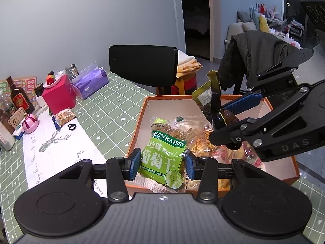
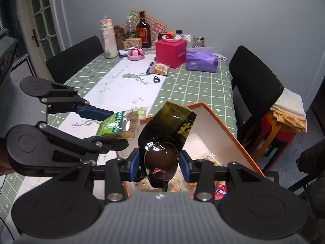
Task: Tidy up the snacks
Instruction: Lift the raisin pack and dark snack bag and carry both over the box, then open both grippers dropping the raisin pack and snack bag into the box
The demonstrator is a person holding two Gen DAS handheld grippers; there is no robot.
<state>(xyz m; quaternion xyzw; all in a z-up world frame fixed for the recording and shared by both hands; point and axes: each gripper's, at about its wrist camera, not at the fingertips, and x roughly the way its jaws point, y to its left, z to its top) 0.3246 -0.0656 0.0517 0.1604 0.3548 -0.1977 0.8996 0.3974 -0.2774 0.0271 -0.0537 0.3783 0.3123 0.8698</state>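
Observation:
An orange-rimmed white box [image 1: 140,118] sits on the table and holds several snack packets. My left gripper [image 1: 162,165] is shut on a green raisin bag [image 1: 164,156] over the box's near edge; the bag also shows in the right wrist view [image 2: 119,125]. My right gripper [image 2: 159,165] is shut on a dark olive snack pouch [image 2: 168,134] held above the box [image 2: 219,122]. In the left wrist view the right gripper [image 1: 225,122] comes in from the right with the pouch [image 1: 213,99].
A packet of nuts [image 2: 159,68] and a small black ring [image 2: 156,79] lie on the white runner. A red box [image 2: 170,50], purple tissue pack [image 2: 202,61], bottles [image 2: 143,30] and a pink pot [image 2: 135,53] stand at the far end. Black chairs [image 2: 254,81] flank the table.

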